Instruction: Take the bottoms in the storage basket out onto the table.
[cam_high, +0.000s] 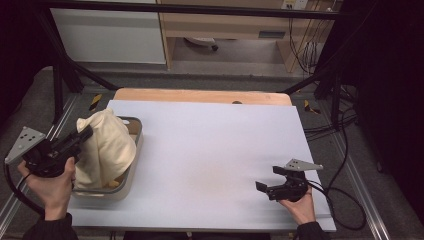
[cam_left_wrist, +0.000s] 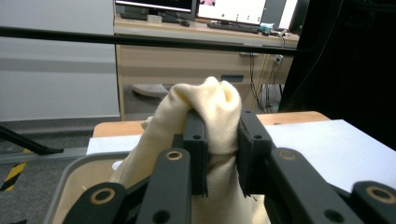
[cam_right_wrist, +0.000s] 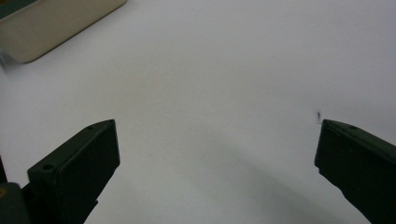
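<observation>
At the left edge of the table, a cream cloth (cam_high: 106, 145) rises in a bunched peak out of a shallow beige tray (cam_high: 131, 172), its lower folds spilling down inside the tray. We see our left gripper (cam_high: 86, 134) clamped on the upper part of that cloth; in the left gripper view the cloth (cam_left_wrist: 205, 116) is pinched tight between the two black jaws, with a knot of fabric bulging above them and the rest hanging below toward the tray's grey rim (cam_left_wrist: 70, 179). Our left hand (cam_high: 50, 182) holds the gripper just beside the tray's near left corner, tilted up toward the cloth.

The tray sits on a white sheet (cam_high: 210, 155) that covers most of the wooden table (cam_high: 200, 95). Well apart, near the front right corner of the sheet, our right gripper (cam_high: 265, 185) rests low over the white surface with its jaws spread wide and nothing between them. In the right gripper view those jaws stand far apart over bare white sheet (cam_right_wrist: 210, 93), and a corner of the tray (cam_right_wrist: 51, 25) shows at the upper left.
</observation>
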